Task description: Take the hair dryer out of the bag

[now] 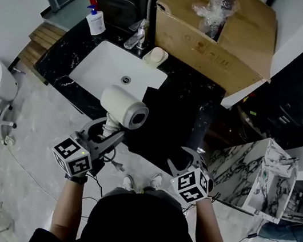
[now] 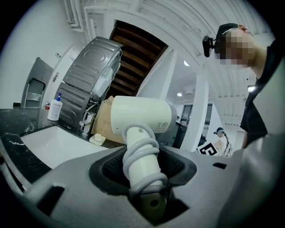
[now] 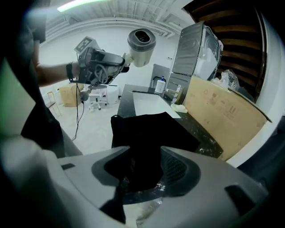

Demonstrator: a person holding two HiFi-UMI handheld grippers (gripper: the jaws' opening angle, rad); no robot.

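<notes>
- Standing clear of the bag, the hair dryer is up in the air over the counter's front edge, by the sink's near corner.
- It is cream-white, with a short round barrel and a straight handle; a pale grey cord is wound around the handle in loops.
- The left gripper is clamped on that cord-wrapped handle, with the barrel above the jaws and pointing sideways.
- The right gripper has its jaws spread wide; the pads press on nothing, and black bag fabric shows between and just below them.
- The bag is black and limp, lying flat on the dark marbled counter at its front edge, just right of the sink.
- Along the counter's back edge stand a soap bottle and a faucet; a large cardboard box fills the back right corner.
- Open floor lies in front of the counter — nothing stands near the dryer on that side.
</notes>
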